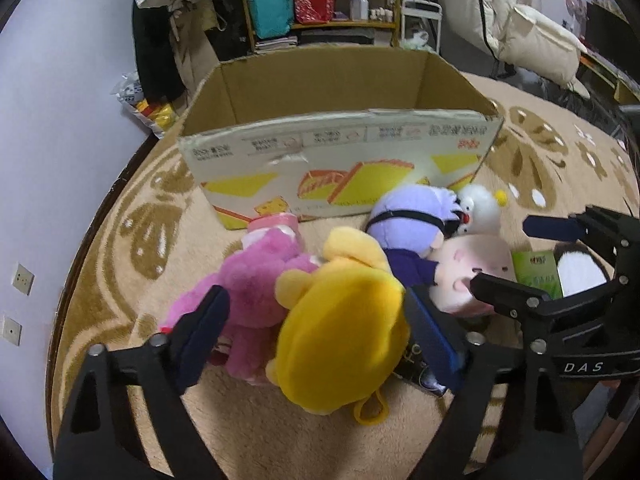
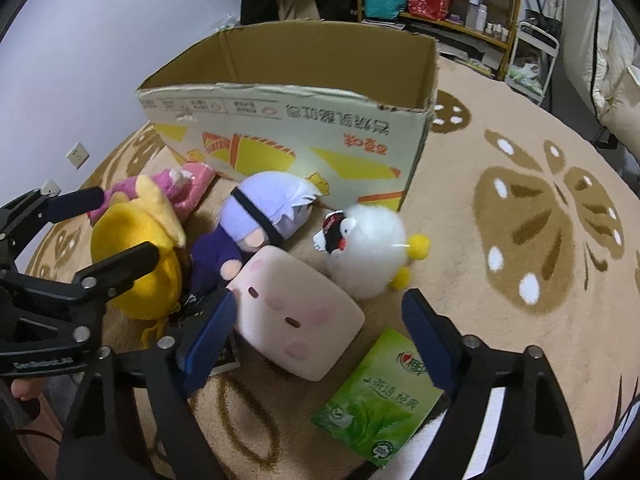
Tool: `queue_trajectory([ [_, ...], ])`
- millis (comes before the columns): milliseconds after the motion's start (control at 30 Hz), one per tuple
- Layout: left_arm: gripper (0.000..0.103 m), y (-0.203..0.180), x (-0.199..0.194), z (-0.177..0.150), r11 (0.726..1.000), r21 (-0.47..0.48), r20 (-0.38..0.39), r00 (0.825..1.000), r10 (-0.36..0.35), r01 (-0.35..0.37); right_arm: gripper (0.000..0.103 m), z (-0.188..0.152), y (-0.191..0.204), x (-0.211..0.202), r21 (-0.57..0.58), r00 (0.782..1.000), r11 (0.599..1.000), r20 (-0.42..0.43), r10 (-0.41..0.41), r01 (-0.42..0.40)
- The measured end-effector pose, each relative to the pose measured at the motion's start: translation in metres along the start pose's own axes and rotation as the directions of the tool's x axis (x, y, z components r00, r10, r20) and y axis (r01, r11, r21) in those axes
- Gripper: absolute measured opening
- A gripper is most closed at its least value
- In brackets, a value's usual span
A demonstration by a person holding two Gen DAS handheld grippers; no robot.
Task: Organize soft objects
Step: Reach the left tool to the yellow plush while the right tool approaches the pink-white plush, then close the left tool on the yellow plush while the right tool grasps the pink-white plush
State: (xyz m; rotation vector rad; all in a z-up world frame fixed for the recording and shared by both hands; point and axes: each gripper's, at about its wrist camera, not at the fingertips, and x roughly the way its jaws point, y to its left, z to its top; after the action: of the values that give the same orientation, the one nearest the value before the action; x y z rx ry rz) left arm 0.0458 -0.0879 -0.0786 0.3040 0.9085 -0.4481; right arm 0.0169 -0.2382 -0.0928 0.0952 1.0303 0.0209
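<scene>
sitting at twelve o'clock beyond the pile, the open cardboard box (image 1: 340,148) waits on the rug (image 1: 540,168). the yellow plush (image 1: 344,320) lies between the left gripper (image 1: 320,332)'s fingers, long axis running toward twelve; the right pad looks to touch it, the left pad stands apart, so no grip yet. at two o'clock from it, the pink cube plush (image 2: 296,316) sits by the right gripper (image 2: 320,344), whose fingers spread wide, the cube nearer the left one. the left hand looks nearer its grasp.
</scene>
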Motion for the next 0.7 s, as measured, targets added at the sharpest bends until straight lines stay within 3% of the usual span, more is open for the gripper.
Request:
queue_trajectory([
  [167, 0.056, -0.009, 0.006, -0.005, 0.999, 0.042, -0.021, 1.0, -0.003, 0.004, 0.075, 0.0, 0.005, 0.001, -0.026, 1.0, 0.999, 0.001, 0.023, -0.023],
  [367, 0.049, -0.016, 0.006, -0.01, 0.997, 0.082, -0.022, 1.0, 0.01, -0.008, 0.069, 0.0, 0.005, 0.003, -0.028, 0.999, 0.998, -0.007, 0.05, -0.05],
  [700, 0.041, -0.009, -0.002, -0.012, 0.999, 0.045, -0.009, 1.0, -0.003, 0.003, 0.036, 0.001, 0.005, -0.001, -0.026, 0.995, 0.995, -0.016, 0.097, -0.097],
])
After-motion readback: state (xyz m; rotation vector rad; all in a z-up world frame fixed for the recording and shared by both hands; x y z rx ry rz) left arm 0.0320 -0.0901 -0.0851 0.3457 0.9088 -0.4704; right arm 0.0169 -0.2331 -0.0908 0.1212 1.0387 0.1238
